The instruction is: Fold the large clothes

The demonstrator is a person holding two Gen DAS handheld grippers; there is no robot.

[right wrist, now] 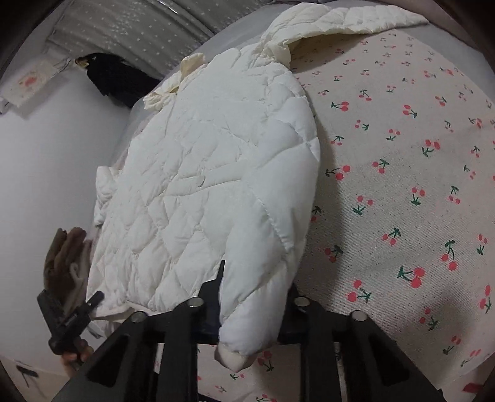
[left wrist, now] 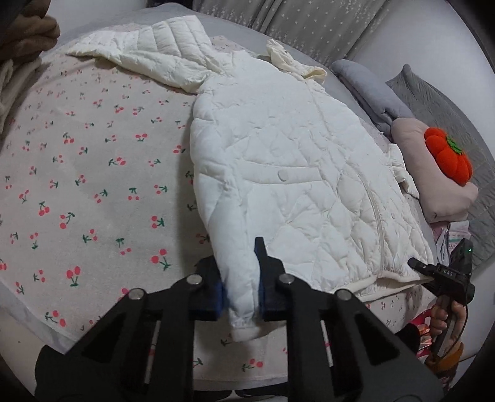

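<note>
A home bedroom. A bed is covered by a cherry-print sheet (left wrist: 92, 173), with a grey star-patterned curtain (left wrist: 309, 27) behind it. Folded grey bedding (left wrist: 371, 89), a pink cushion (left wrist: 433, 185) bearing an orange pumpkin plush (left wrist: 448, 160), and stacked brown blankets (left wrist: 27, 34) line the bed's edges.

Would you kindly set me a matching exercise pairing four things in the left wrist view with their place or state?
Things:
1. sleeve cuff
2. pumpkin toy
3. sheet
4. hood

Places:
A. on the pink cushion
B. at the far end of the jacket
C. between the jaws of the left gripper
D. spread under the jacket

Pairs: 1-C, 2-A, 3-D, 4-B
</note>
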